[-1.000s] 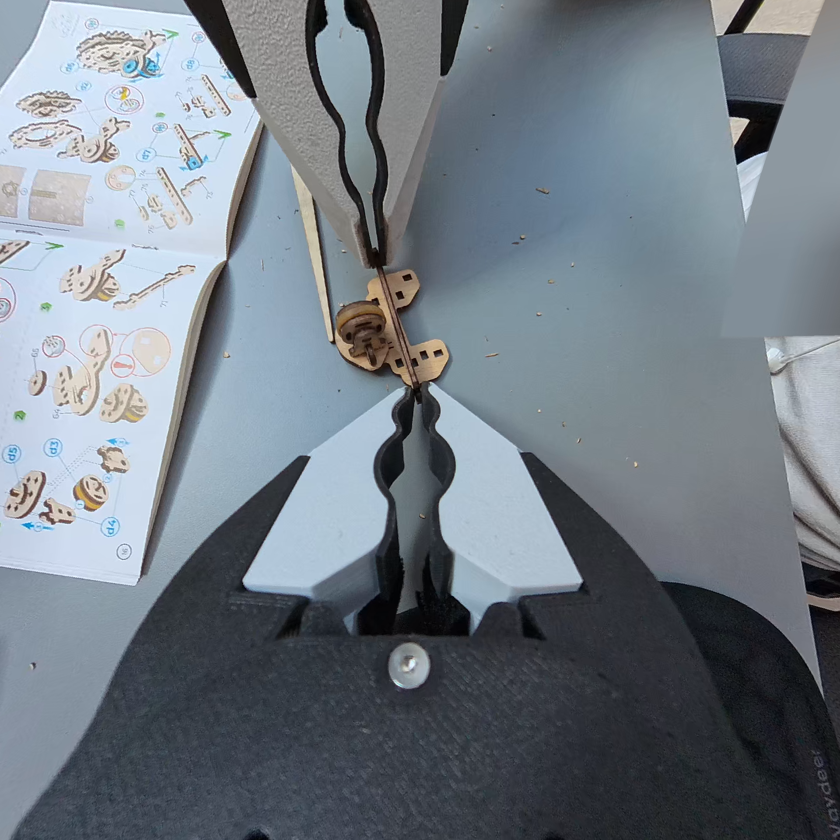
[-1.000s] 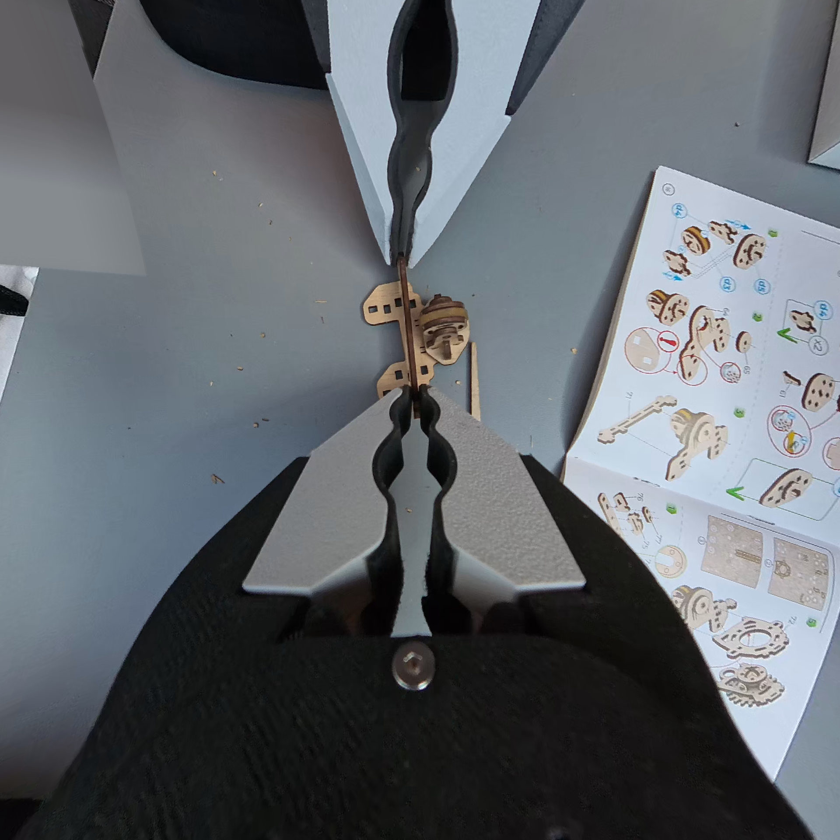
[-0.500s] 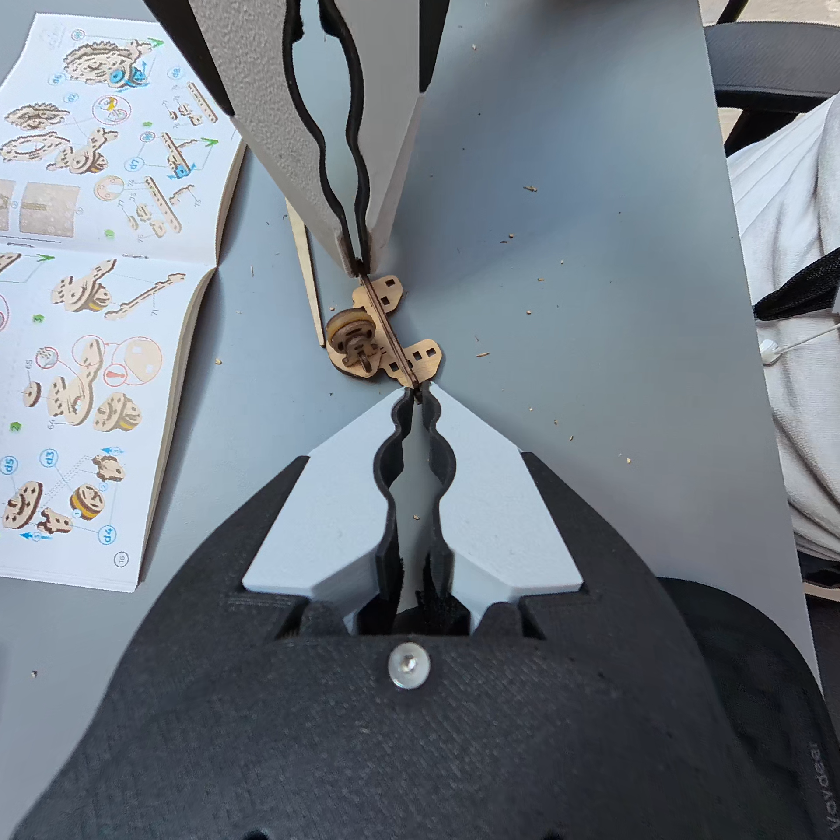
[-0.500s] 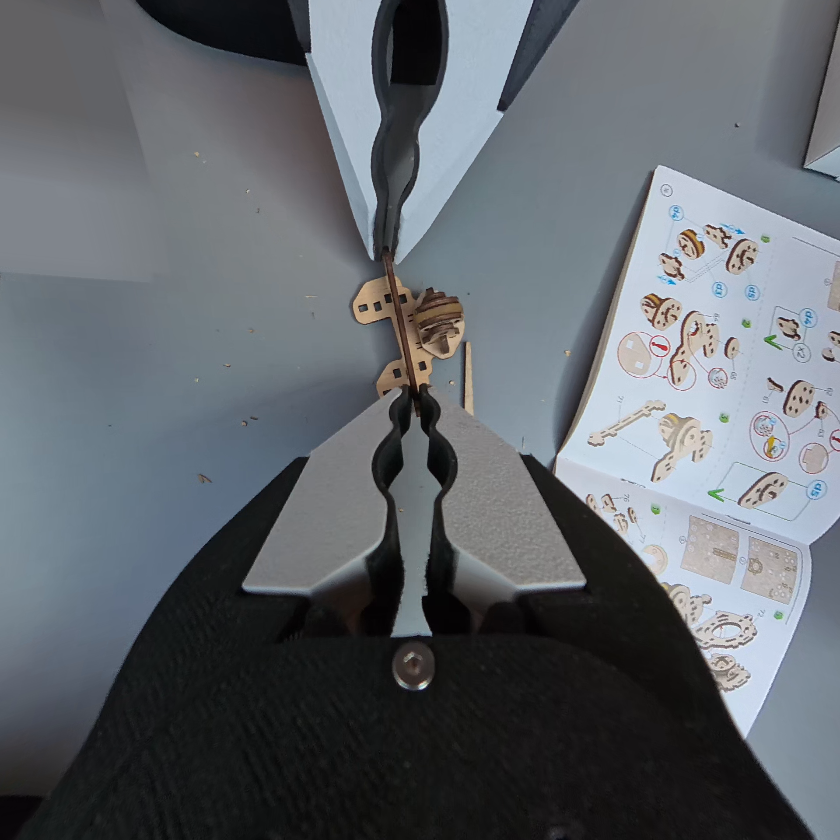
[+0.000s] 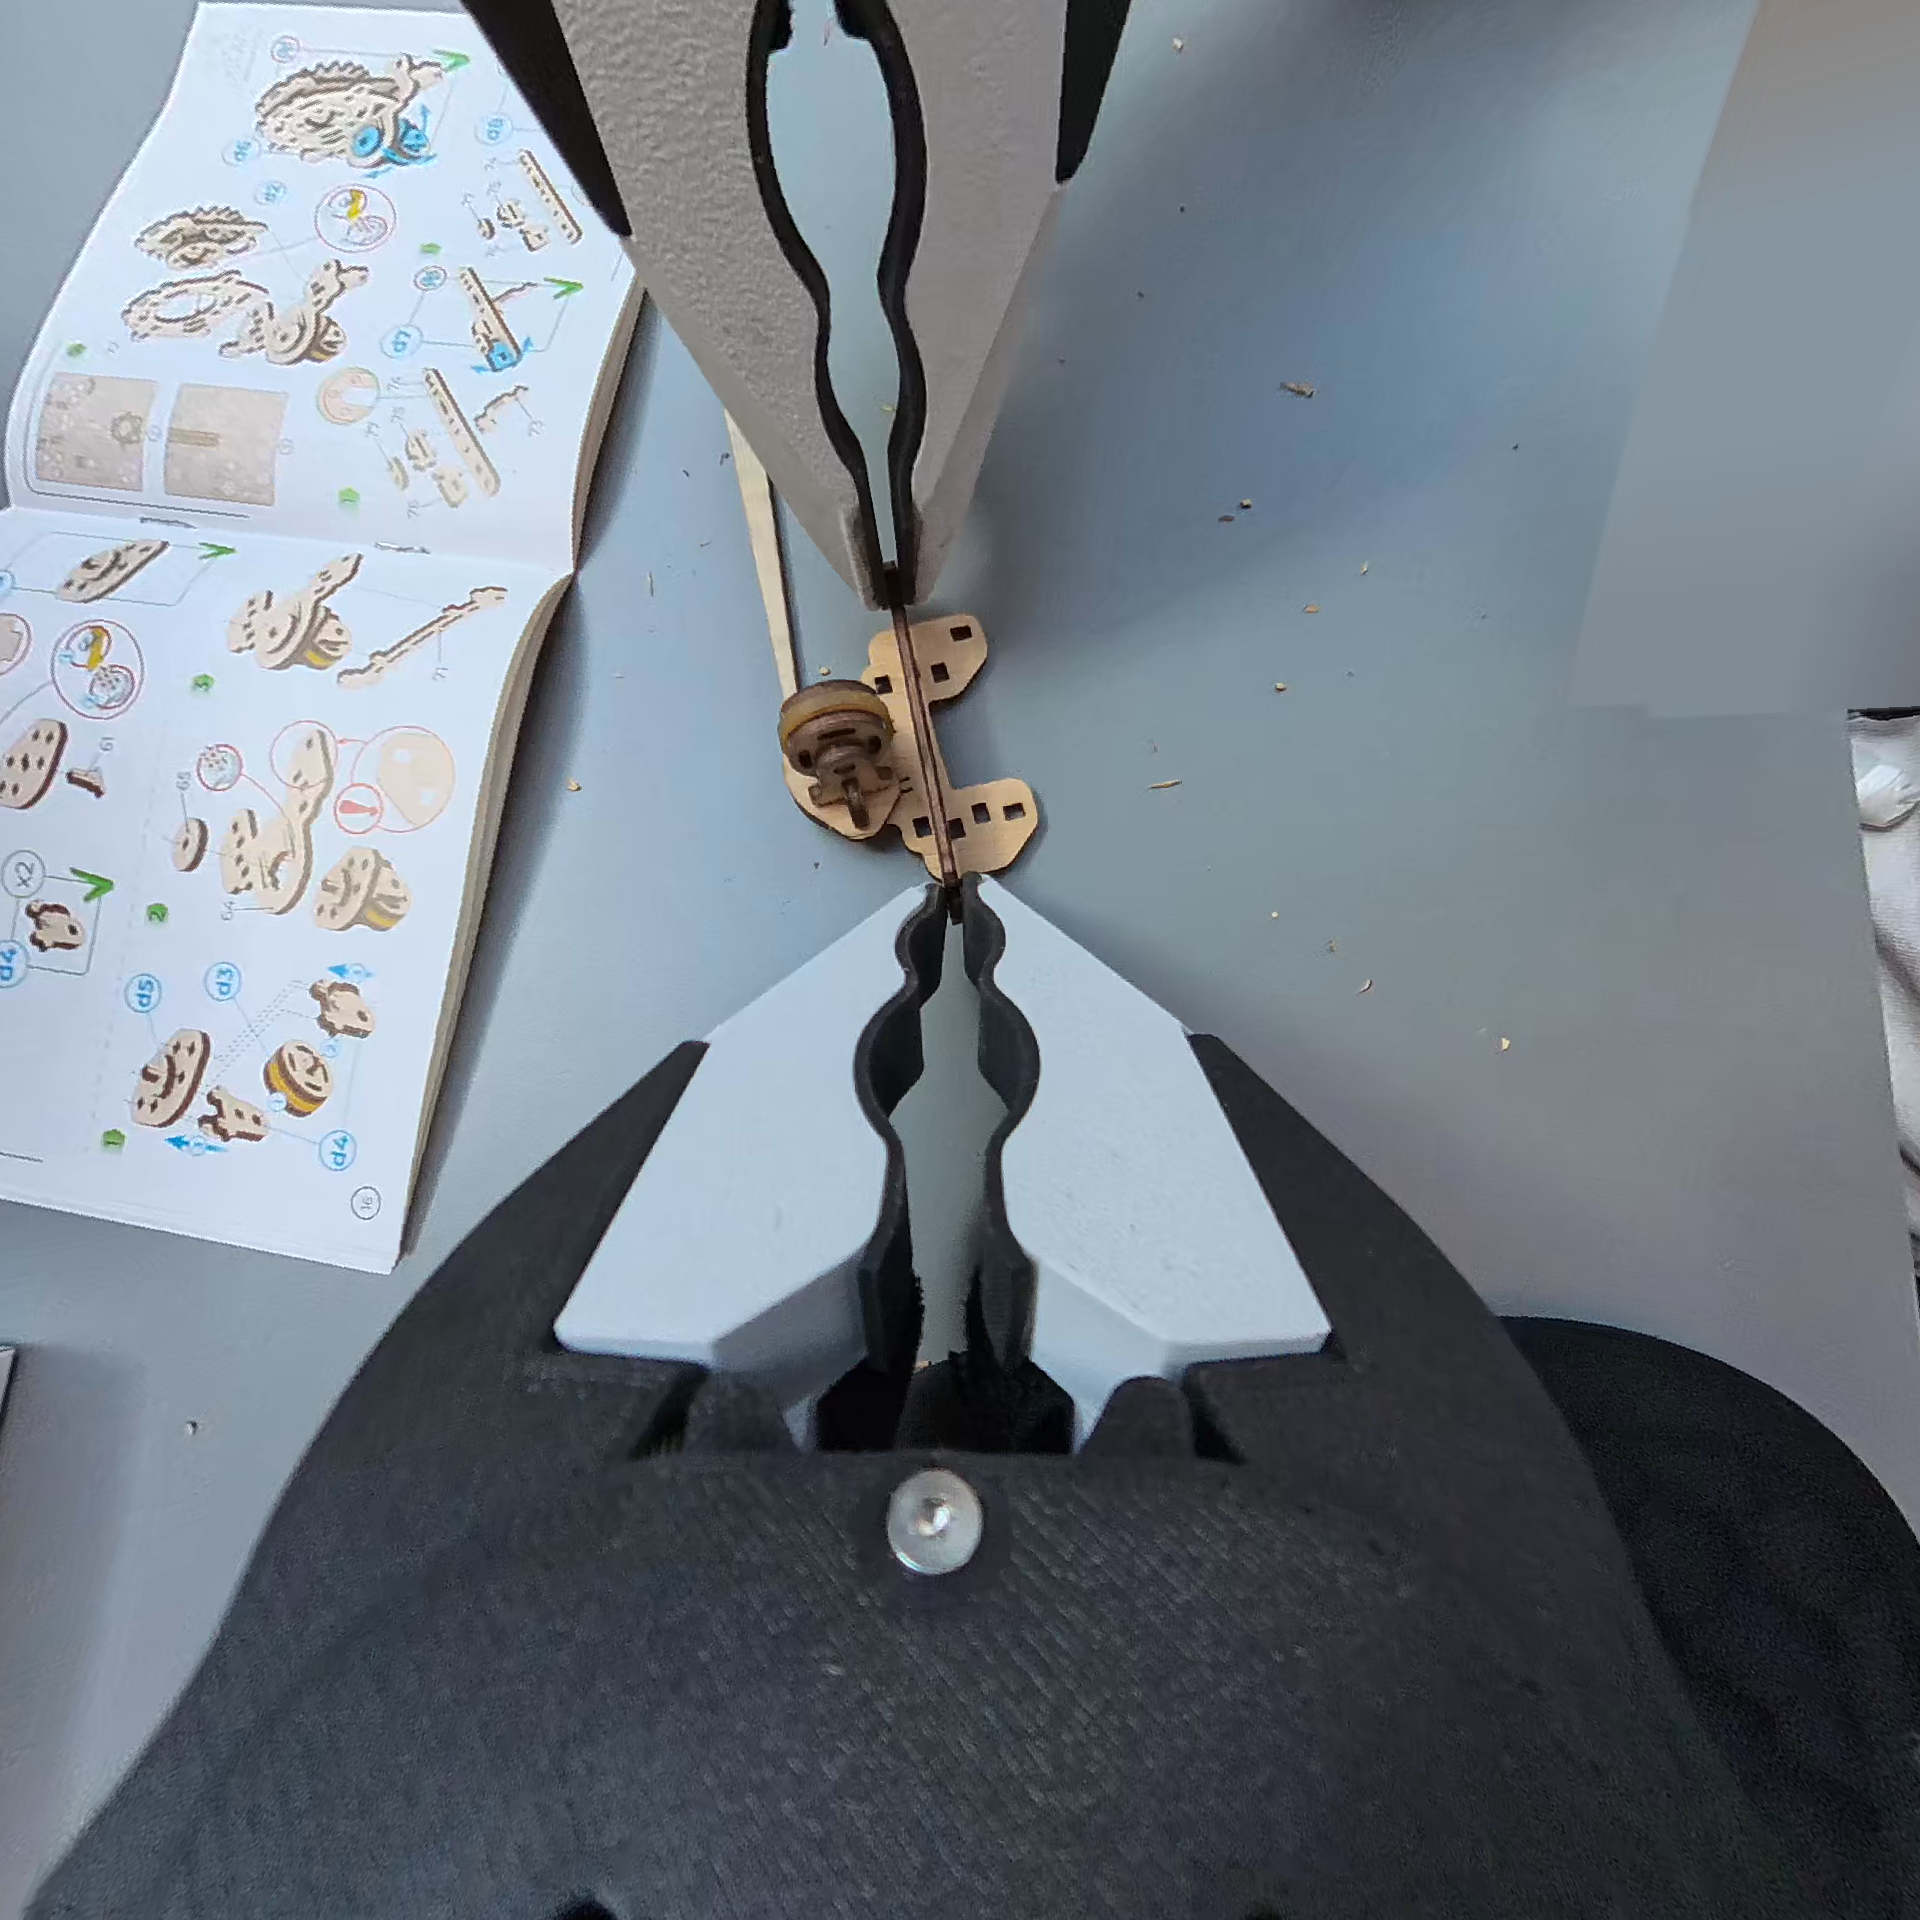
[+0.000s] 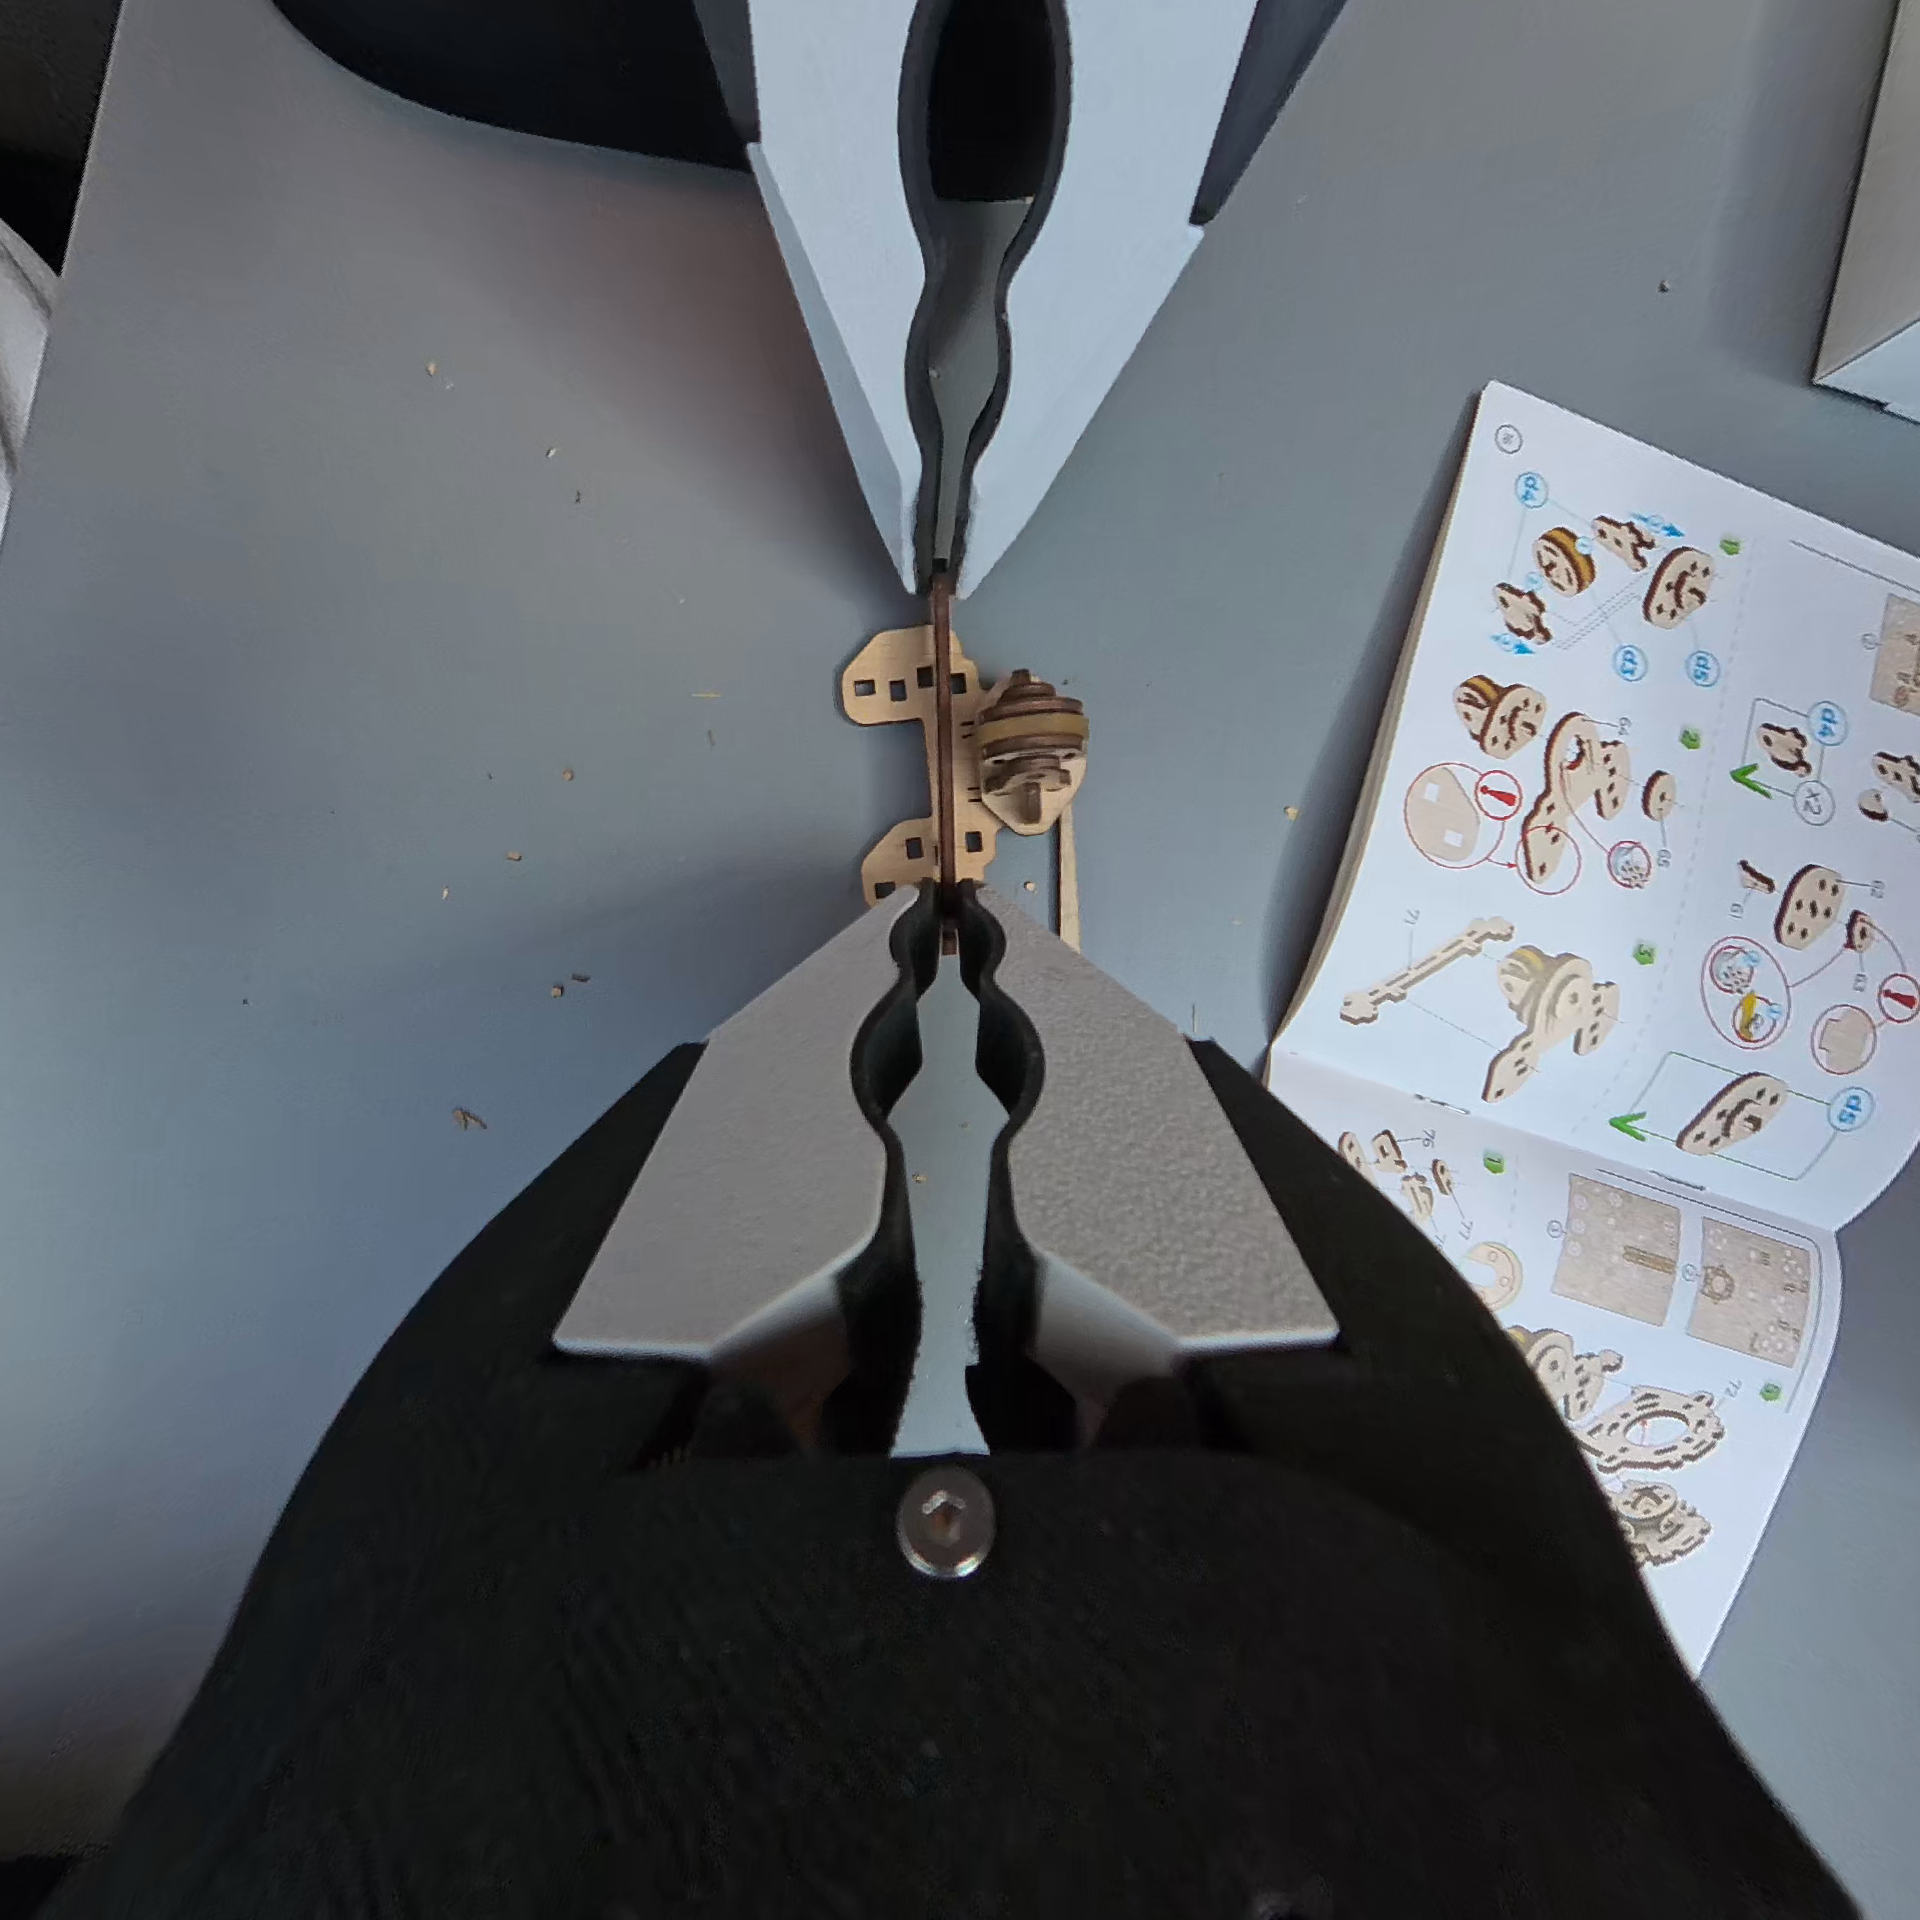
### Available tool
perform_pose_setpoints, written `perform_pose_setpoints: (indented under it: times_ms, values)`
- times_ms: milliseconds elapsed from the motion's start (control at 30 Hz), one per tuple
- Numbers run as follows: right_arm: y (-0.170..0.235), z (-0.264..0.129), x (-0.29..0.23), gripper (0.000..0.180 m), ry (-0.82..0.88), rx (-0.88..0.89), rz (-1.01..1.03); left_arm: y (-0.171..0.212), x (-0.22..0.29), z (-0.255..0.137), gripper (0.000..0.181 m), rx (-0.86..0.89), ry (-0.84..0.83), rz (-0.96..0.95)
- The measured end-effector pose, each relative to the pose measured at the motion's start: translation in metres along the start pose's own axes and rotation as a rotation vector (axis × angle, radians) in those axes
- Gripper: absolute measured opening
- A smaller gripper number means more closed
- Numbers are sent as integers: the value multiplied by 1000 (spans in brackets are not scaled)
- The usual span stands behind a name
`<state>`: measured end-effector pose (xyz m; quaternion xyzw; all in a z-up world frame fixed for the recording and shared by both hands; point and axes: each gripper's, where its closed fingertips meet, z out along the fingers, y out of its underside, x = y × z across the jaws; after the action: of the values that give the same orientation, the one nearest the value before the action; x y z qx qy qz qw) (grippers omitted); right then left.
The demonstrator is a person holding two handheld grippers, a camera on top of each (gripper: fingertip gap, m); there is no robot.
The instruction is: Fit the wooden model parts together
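A thin dark wooden strip (image 5: 923,748) is seen edge-on, held at both ends. My left gripper (image 5: 951,902), with pale blue fingers, is shut on its near end. My right gripper (image 5: 894,587), with grey fingers, is shut on its far end. The strip runs across a pale wooden plate (image 5: 982,821) with square slots, which carries a round hub (image 5: 836,727) on its left side. I cannot tell whether the strip sits in the slots. In the right wrist view the right gripper (image 6: 940,906) is near, the left gripper (image 6: 940,582) far, with the strip (image 6: 943,748), plate (image 6: 888,686) and hub (image 6: 1029,738) between them.
An open instruction booklet (image 5: 260,623) lies on the grey table (image 5: 1351,623) left of the parts; it also shows in the right wrist view (image 6: 1662,935). A thin wooden stick (image 5: 769,561) lies by the hub. Wood crumbs dot the table. A pale box corner (image 6: 1881,208) sits far right. The gap from one gripper's tips to the other's is roughly 6 centimetres.
The strip and the right gripper leaned to the left half a second ago and now stand straight again. Both grippers keep their hold on the strip.
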<state>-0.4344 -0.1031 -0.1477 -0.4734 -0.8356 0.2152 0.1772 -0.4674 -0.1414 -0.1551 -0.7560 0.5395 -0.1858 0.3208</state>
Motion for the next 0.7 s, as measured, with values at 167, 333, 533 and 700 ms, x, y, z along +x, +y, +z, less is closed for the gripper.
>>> perform_pose_setpoints:
  times_ms: [167,333,533,700]
  values:
    - [-1,1,-2,2,4,13,25,1,-4,-1,1,4,-5,-37]
    - [-2,3,-6,2,16,10,28,2,-6,-2,1,9,-2,-59]
    - [-3,2,-9,2,6,-10,8,1,-4,-2,1,13,8,-61]
    - [-6,-4,-9,2,-28,-20,-19,-3,-3,-5,1,32,21,-75]
